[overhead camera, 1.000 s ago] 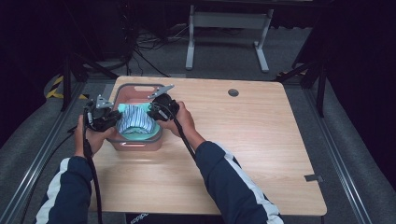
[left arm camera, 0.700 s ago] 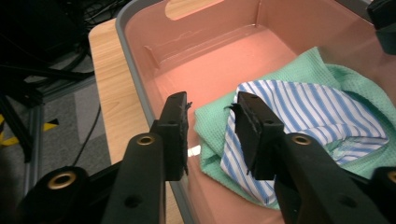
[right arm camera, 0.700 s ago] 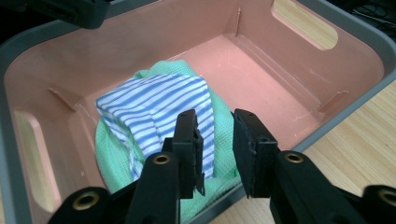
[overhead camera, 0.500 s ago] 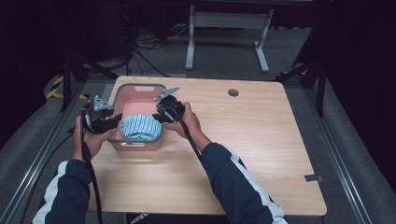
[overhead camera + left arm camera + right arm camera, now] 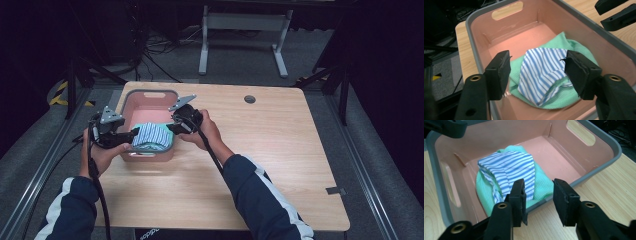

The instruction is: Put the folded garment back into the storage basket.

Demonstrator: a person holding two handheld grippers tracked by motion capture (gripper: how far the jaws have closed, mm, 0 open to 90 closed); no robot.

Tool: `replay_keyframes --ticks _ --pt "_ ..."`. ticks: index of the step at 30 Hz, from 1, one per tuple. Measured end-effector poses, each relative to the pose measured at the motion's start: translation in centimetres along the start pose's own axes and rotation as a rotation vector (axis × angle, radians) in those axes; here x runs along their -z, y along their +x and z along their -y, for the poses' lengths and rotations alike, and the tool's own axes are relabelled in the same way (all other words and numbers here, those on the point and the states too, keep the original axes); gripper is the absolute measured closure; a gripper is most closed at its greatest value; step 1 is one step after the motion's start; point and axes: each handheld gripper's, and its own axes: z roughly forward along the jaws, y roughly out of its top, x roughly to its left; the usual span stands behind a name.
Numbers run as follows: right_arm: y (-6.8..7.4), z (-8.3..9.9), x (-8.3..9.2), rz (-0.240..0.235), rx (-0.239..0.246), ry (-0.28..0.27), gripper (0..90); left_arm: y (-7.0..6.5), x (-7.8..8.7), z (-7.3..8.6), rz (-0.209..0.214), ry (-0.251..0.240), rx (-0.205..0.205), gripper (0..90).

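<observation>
The far half of the bin is bare floor, open from above. Its near half is taken up by the striped cloth lying on the green cloth. The bin's walls block any level approach. Right of the bin, the table lies open.

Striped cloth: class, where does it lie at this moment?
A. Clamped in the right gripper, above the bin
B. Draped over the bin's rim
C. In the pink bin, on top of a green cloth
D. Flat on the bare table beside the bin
C: the striped cloth rests on the green cloth inside the bin, and both grippers' jaws stand open and clear of it.
</observation>
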Motion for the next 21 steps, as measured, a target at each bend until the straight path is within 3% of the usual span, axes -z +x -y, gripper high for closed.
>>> replay_keyframes --ticks 2,14,21 --pt "0.0 0.2 0.4 0.010 0.010 0.011 57.7 -0.7 0.3 -0.1 0.000 -0.010 -0.024 34.8" --pt "-0.3 1.0 3.1 0.058 0.054 0.029 52.6 -3.1 1.6 -0.4 0.027 -0.033 -0.082 32.1" --pt "-0.6 1.8 4.8 0.079 0.063 0.023 50.1 -4.4 1.8 -0.5 0.041 -0.039 -0.100 31.5"
